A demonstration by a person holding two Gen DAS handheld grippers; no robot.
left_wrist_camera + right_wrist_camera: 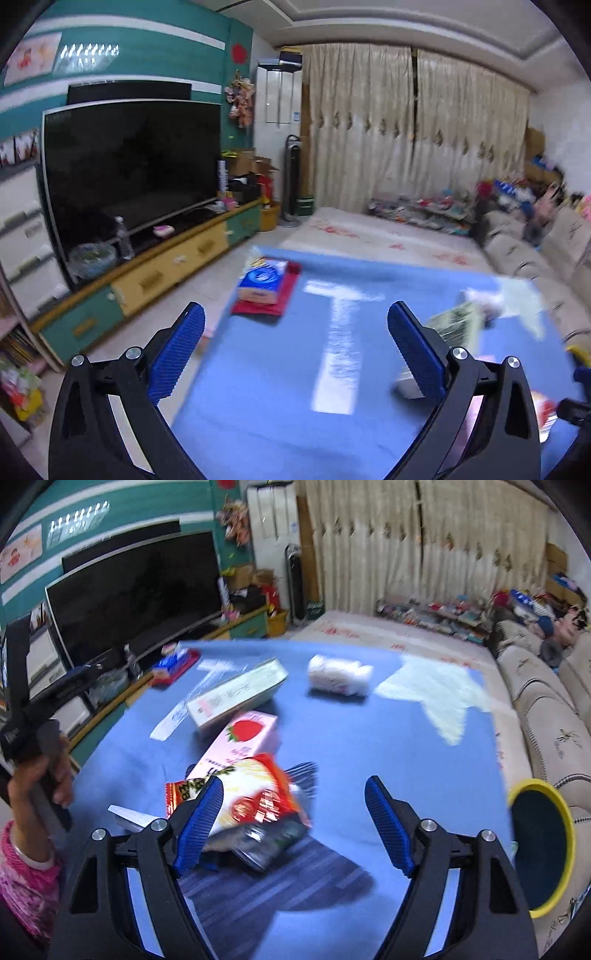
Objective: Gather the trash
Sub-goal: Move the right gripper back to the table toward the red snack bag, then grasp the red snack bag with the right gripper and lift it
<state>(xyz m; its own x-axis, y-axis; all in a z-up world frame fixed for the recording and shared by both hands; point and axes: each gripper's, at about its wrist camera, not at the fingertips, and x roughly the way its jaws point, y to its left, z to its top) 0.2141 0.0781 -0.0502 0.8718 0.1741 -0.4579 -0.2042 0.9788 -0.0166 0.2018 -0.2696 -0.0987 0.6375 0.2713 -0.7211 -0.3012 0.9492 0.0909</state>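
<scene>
Both views are smeared by motion, so the print on every package is unreadable. The left gripper (295, 332) stands wide apart over the blue surface (277, 387) with nothing between its pads, and the right gripper (293, 808) is likewise apart and empty. Trash lies near the surface's near edge: a red-and-white snack bag (251, 797), partly hidden behind the right gripper's left finger, a pink strawberry carton (243, 738) and a long pale box (236, 698). A yellow-rimmed bin (543, 849) at the right edge is cut off.
</scene>
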